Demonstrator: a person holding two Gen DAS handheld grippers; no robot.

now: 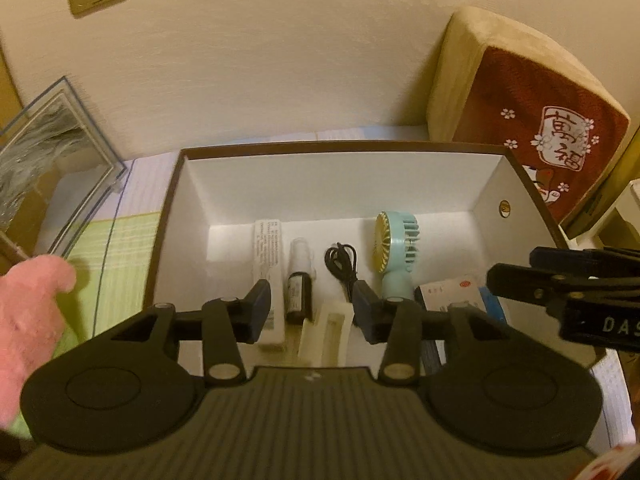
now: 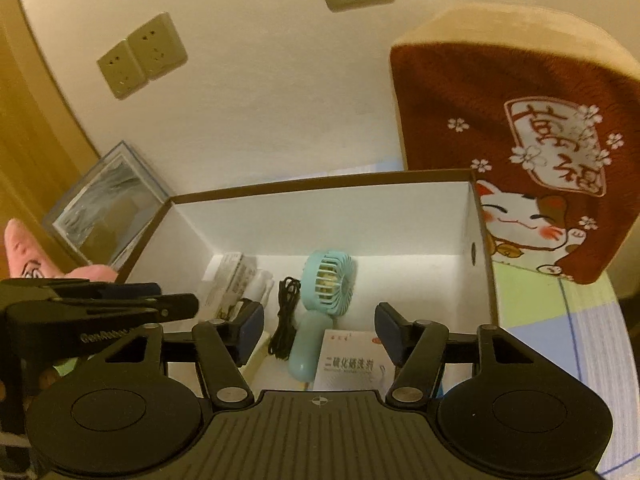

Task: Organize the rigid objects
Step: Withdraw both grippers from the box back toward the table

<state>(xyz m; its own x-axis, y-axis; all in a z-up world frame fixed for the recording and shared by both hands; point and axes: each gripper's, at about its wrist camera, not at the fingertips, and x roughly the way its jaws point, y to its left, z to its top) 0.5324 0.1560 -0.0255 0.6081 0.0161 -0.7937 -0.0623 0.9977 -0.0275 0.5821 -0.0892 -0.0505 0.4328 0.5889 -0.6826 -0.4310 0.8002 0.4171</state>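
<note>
An open cardboard box (image 1: 188,200) with a brown rim and white inside holds the objects. In it lie a long white carton (image 1: 268,252), a small dark bottle (image 1: 299,296), a cream holder (image 1: 330,332), a coiled black cable (image 1: 342,264), a teal hand fan (image 1: 394,248) and a white medicine box (image 1: 448,294). My left gripper (image 1: 313,308) hovers open above the bottle and holder, gripping nothing. My right gripper (image 2: 320,330) hangs open over the fan (image 2: 326,280) handle and the medicine box (image 2: 352,360), its pads apart from both.
A red-brown cushion (image 2: 520,140) with a cat print leans on the wall behind the box's right side. A clear plastic case (image 1: 52,152) and a pink plush toy (image 1: 32,312) lie left of the box on a green checked cloth (image 1: 124,248).
</note>
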